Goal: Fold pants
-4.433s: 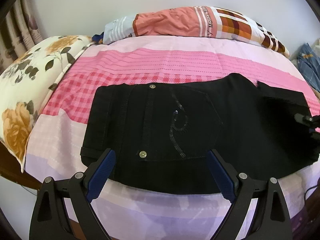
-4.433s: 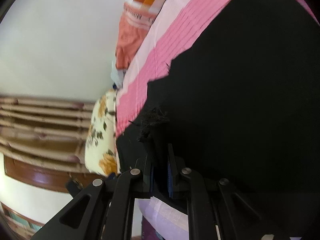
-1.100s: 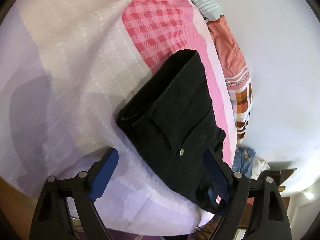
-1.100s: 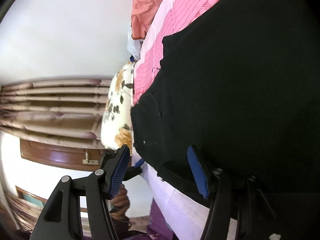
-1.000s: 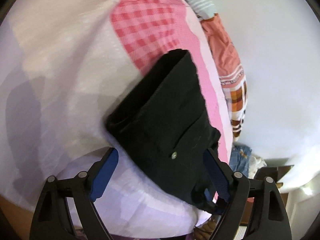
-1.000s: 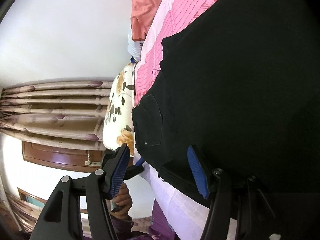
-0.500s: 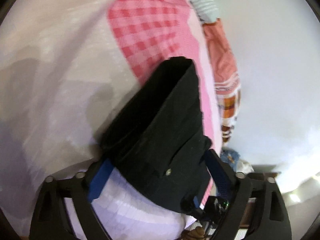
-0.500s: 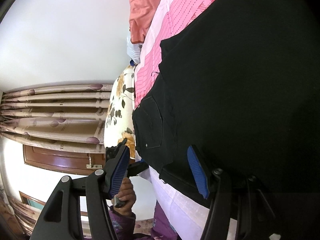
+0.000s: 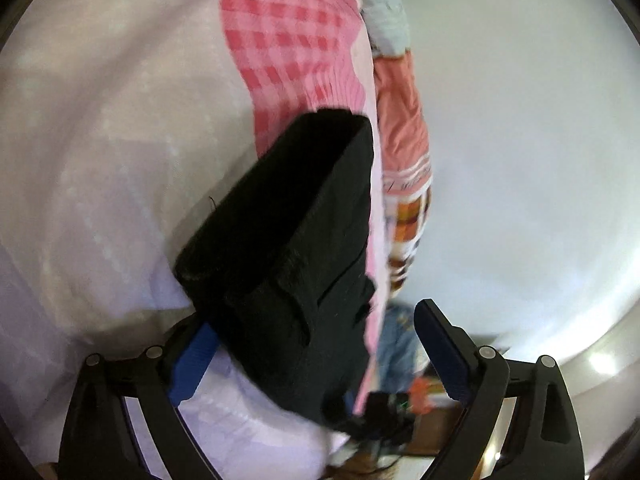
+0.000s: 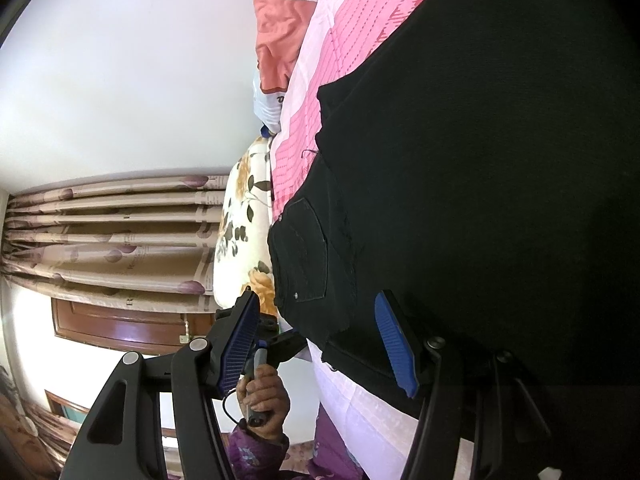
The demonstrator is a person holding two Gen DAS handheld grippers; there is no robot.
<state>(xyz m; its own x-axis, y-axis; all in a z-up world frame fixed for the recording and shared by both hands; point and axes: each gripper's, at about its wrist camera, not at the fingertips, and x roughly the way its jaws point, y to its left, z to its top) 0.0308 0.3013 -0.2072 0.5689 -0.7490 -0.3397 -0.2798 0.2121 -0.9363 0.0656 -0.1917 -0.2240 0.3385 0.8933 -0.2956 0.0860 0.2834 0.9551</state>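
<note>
Black folded pants (image 9: 296, 248) lie on the pink and lilac bedspread (image 9: 120, 128). My left gripper (image 9: 316, 348) is open, its jaws on either side of the waistband end of the pants, the lower blue pad tucked under the cloth. My right gripper (image 10: 320, 340) is open at the other end of the pants (image 10: 480, 160), its right pad against the near edge of the cloth. A back pocket with a rivet (image 10: 304, 252) shows in the right wrist view. The left gripper and the hand holding it also show there (image 10: 264, 360).
A floral pillow (image 10: 244, 224) lies at the bed's far end. An orange striped quilt (image 10: 280, 16) lies along the wall side (image 9: 404, 120). Curtains and a wooden headboard (image 10: 120, 320) stand beyond. Blue clothes (image 9: 396, 340) lie past the bed's end.
My left gripper has moved in onto the waistband end, so the pants now sit between its jaws. My right gripper, shut on the cloth earlier, has opened and stays at the edge.
</note>
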